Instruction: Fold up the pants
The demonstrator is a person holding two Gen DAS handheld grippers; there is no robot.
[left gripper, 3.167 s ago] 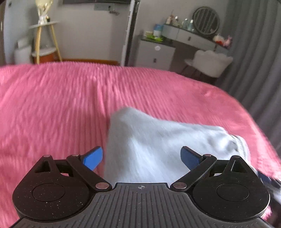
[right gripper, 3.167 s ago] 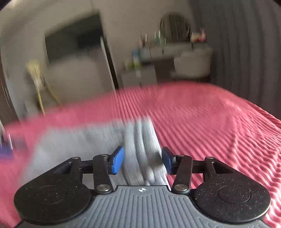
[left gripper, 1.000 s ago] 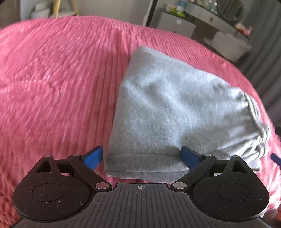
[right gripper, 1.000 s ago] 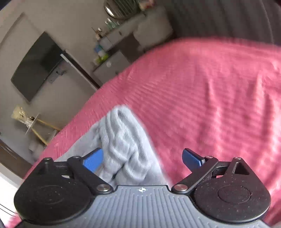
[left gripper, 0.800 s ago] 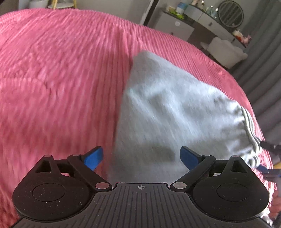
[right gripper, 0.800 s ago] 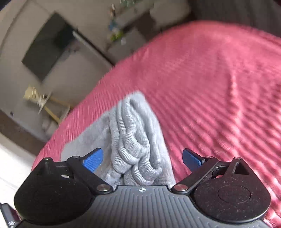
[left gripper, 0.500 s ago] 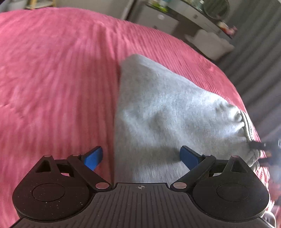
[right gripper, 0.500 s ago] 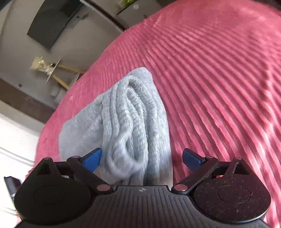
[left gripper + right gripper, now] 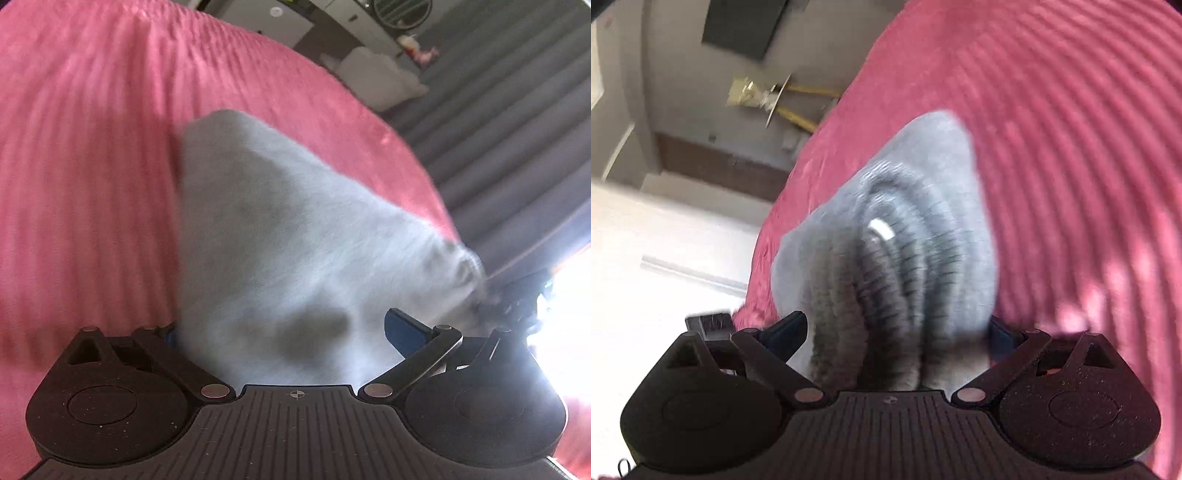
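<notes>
The grey pants lie folded in a compact stack on the pink ribbed bedspread. My left gripper is at the stack's near plain edge, its jaws opening wide with the cloth between them; the left pad is half hidden by fabric. My right gripper is at the other end and stands open, with the ribbed waistband layers bulging between its fingers. The pants run away from it. The right gripper also shows blurred at the pants' far right end.
The bedspread spreads wide around the stack. Beyond the bed stand a white chair, a dresser and grey curtains. The right wrist view shows a wall TV and a gold-legged side table.
Both grippers have closed in on the folded pants, one at each end; the cloth now fills the gap between each pair of fingers. The right view has tilted further.
</notes>
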